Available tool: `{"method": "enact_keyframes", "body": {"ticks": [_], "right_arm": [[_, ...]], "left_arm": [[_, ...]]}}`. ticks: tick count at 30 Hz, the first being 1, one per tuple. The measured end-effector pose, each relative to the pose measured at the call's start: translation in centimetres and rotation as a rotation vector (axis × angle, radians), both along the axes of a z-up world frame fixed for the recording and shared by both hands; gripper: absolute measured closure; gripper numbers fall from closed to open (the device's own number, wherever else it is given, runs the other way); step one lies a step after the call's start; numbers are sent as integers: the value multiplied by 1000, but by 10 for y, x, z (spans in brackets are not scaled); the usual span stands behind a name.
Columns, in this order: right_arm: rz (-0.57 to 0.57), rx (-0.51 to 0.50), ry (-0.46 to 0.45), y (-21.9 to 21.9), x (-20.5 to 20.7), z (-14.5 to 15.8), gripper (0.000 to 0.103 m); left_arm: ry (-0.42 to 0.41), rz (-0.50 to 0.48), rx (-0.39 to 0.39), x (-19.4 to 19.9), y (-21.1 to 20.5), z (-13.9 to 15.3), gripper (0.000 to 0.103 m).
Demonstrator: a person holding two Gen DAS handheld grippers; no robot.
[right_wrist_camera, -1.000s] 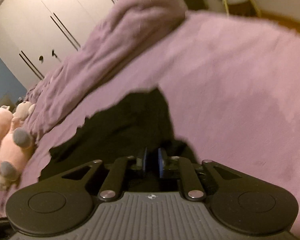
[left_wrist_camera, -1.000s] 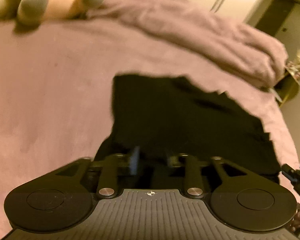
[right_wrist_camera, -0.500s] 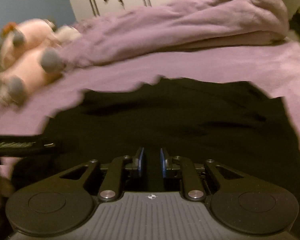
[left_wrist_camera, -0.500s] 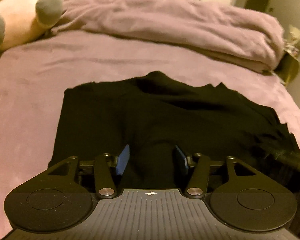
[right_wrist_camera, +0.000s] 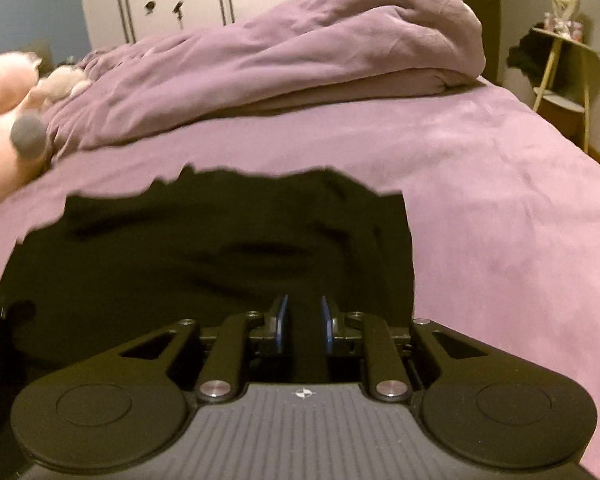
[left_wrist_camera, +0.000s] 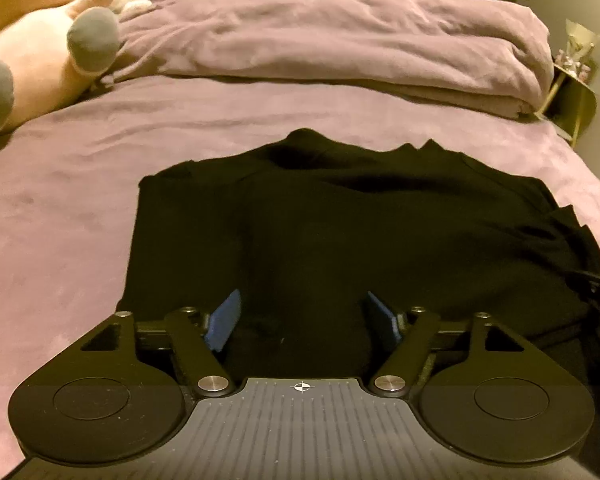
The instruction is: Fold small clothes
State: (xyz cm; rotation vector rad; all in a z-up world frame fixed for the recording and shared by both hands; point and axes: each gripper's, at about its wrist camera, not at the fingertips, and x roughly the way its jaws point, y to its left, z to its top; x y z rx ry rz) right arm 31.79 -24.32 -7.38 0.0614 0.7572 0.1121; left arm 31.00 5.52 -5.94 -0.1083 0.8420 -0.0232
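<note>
Black garment (left_wrist_camera: 340, 240) lies spread flat on the purple bedsheet (left_wrist_camera: 60, 200) | left gripper (left_wrist_camera: 302, 316) jaws opening, near hem between the pads, unpressed | right gripper (right_wrist_camera: 303, 322) narrowly clenched on garment's near edge | pink plush toy (left_wrist_camera: 32, 64) far left.

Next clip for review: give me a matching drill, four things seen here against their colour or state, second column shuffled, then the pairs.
Things
1. garment
2. stuffed toy
3. left gripper
4. duvet

States
A. pink with grey feet, at the bed's far left
B. jaws wide and opening, pads off the cloth
C. black, spread on the sheet
D. purple, bunched at the far end

Pairs: 1-C, 2-A, 3-B, 4-D
</note>
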Motion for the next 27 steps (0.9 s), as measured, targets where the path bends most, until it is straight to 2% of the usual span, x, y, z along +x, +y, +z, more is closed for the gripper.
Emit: {"method": "enact_keyframes", "body": {"ticks": [4, 6, 8, 10, 13, 15, 20, 23, 25, 27], "right_arm": [[21, -46, -51, -8, -6, -10, 87], [-10, -77, -60, -7, -1, -4, 92], [-99, -138, -74, -5, -5, 7, 92], [-152, -100, -55, -13, -18, 20, 86], [-82, 98, 15, -37, -61, 34, 80], [-40, 163, 70, -52, -100, 37, 76], [-88, 238, 206, -84, -185, 35, 76], [-89, 276, 232, -97, -221, 37, 76], [-65, 244, 239, -97, -236, 44, 76], [-46, 197, 233, -95, -246, 50, 68]], "left_arm": [[14, -15, 33, 5, -2, -3, 21], [35, -1, 30, 3, -1, 5, 21], [50, 19, 25, -7, 4, 14, 22], [50, 18, 8, -28, 13, 22, 23], [63, 0, -36, -73, 32, 31, 23], [83, -17, -51, -109, 46, 33, 23], [153, 21, -86, -185, 78, 29, 23], [217, 59, -84, -215, 90, 25, 24], [232, 64, -111, -229, 96, 24, 25], [236, 67, -150, -240, 102, 23, 28]]}}
